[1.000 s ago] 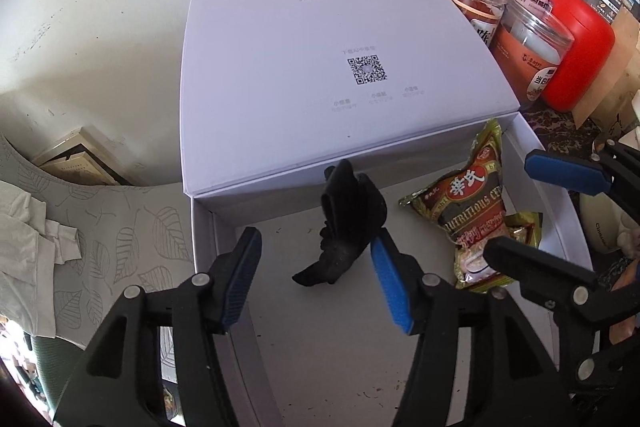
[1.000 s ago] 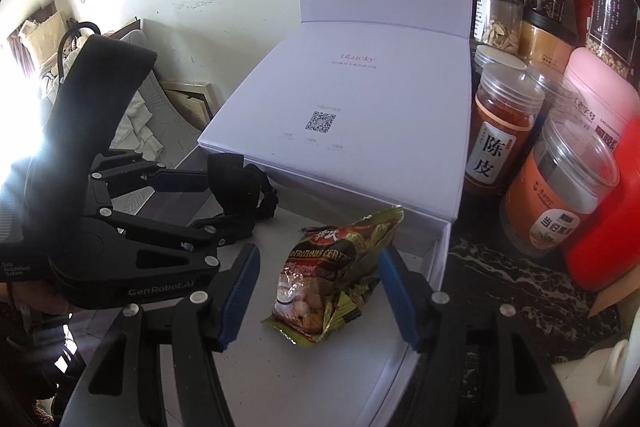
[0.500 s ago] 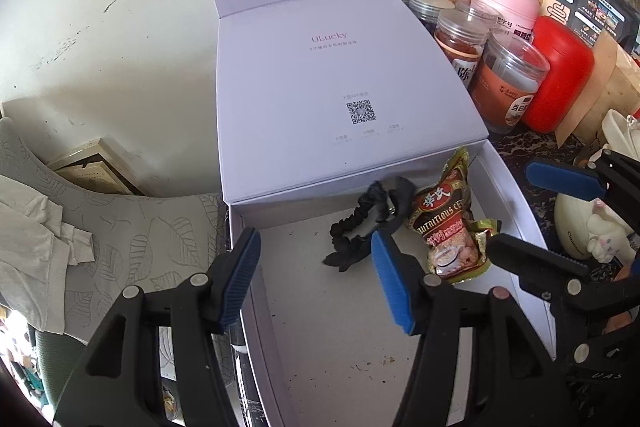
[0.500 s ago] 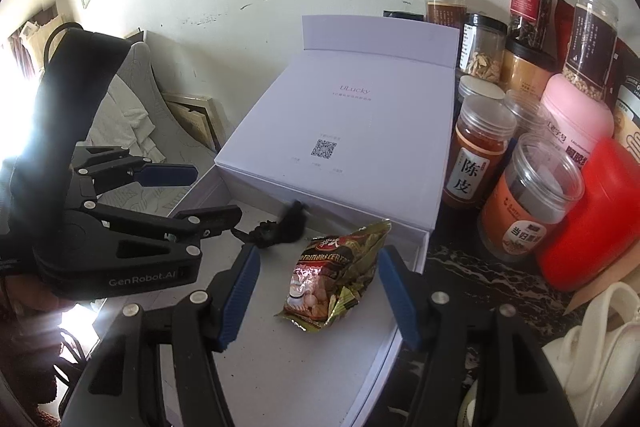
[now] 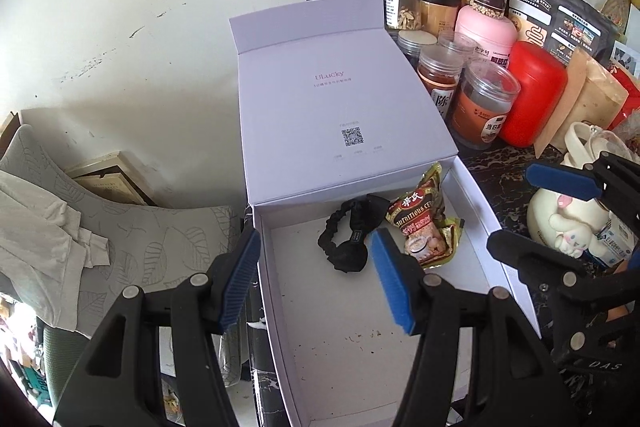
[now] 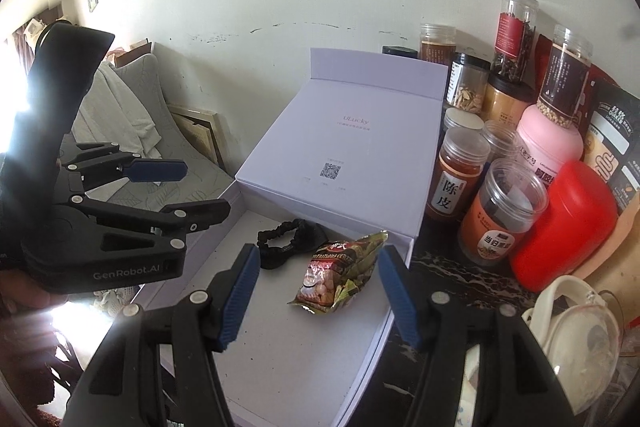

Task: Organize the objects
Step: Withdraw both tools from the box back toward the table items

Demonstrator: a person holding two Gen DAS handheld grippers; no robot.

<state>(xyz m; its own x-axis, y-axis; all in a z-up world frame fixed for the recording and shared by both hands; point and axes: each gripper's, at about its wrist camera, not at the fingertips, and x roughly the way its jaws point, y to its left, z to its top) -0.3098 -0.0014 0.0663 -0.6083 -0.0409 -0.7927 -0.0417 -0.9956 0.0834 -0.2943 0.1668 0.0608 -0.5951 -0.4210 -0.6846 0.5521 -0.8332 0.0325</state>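
A white box (image 5: 340, 331) stands open on the dark counter, its lid (image 5: 332, 99) folded back against the wall. Inside, near the hinge, a black scrunchie (image 5: 348, 241) lies flat beside a gold and red snack packet (image 5: 422, 227). My left gripper (image 5: 316, 279) hovers open above the box's left front, with nothing between its blue pads. My right gripper (image 6: 320, 293) is also open and empty, above the box (image 6: 288, 347) and just short of the packet (image 6: 340, 273) and scrunchie (image 6: 286, 243). Each gripper shows in the other's view: the right gripper (image 5: 548, 215) and the left gripper (image 6: 188, 191).
Several jars (image 5: 484, 103), a red container (image 5: 532, 99) and a pink tub (image 5: 486, 31) crowd the counter right of the box. A cream plush toy (image 5: 568, 223) sits at the right front. A grey leaf-patterned chair (image 5: 160, 239) with white cloth (image 5: 36, 247) stands left.
Both grippers have risen and drawn back from the box, still open. The scrunchie, standing up in mid-fall a second ago, now lies flat beside the snack packet.
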